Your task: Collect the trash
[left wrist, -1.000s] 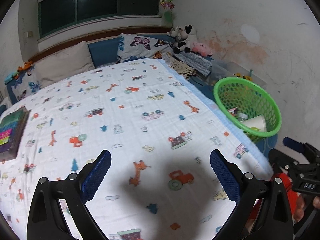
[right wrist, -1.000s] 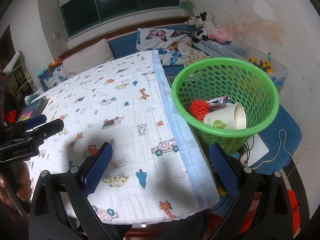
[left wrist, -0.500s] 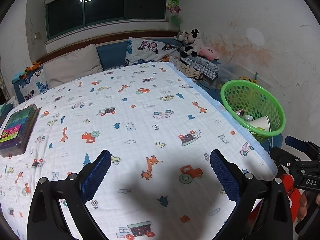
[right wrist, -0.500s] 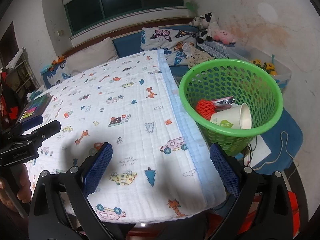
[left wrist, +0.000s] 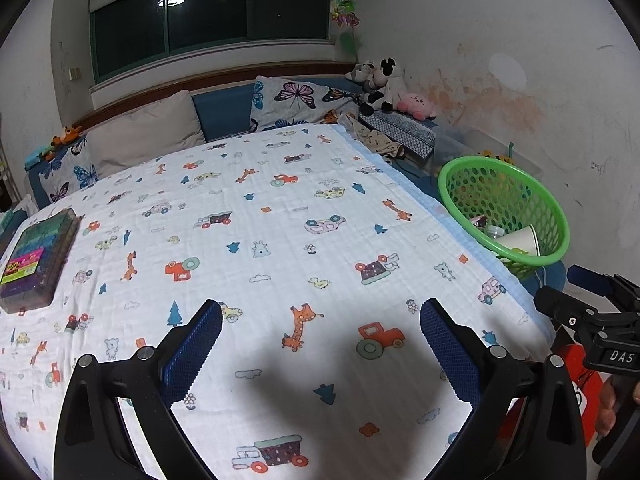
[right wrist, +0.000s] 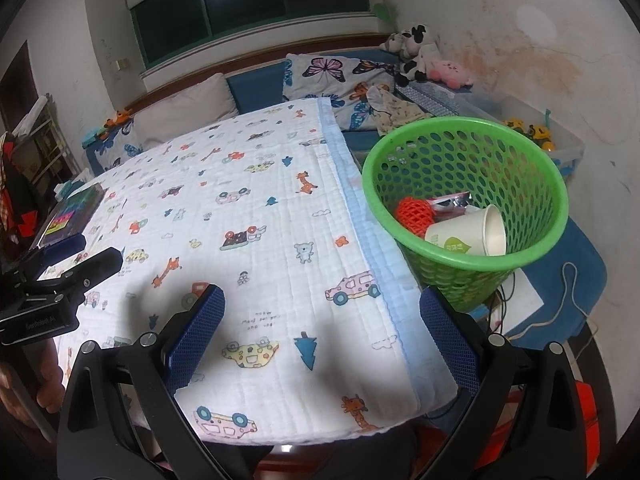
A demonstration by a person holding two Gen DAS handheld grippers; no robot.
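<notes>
Bed (left wrist: 280,240) fills most of both views, and you have nothing left on it that reads as trash, so I judge the collecting nearly or fully done; scan the blanket once from the upper left of the frame down to the lower right before you call it. Keep both claws high while you scan, since the quilted blanket (right wrist: 260,220) is soft, crinkled cotton that a low fingertip would snag and drag. Your left gripper (left wrist: 320,344) is spread wide and holds nothing; your right gripper (right wrist: 320,328) is likewise wide and bare. Leave the box (left wrist: 36,256) at the left edge alone: it is a flat, glossy, printed pack, likely not trash, though I cannot read its label.

At the right of the frame, off the bed's edge, stands the basket (right wrist: 532,168), a round green plastic bin with perforated walls and a smooth rolled rim, tapering downward. The trash lies inside it: a paper cup (right wrist: 468,236), stiff, white and lying on its side with its mouth to the right, a red mesh wad (right wrist: 414,214), springy and net-like, and a shiny foil wrapper (right wrist: 450,202) between them. The basket looks light, so if you drop anything more, release from just above the rim and do not knock it
</notes>
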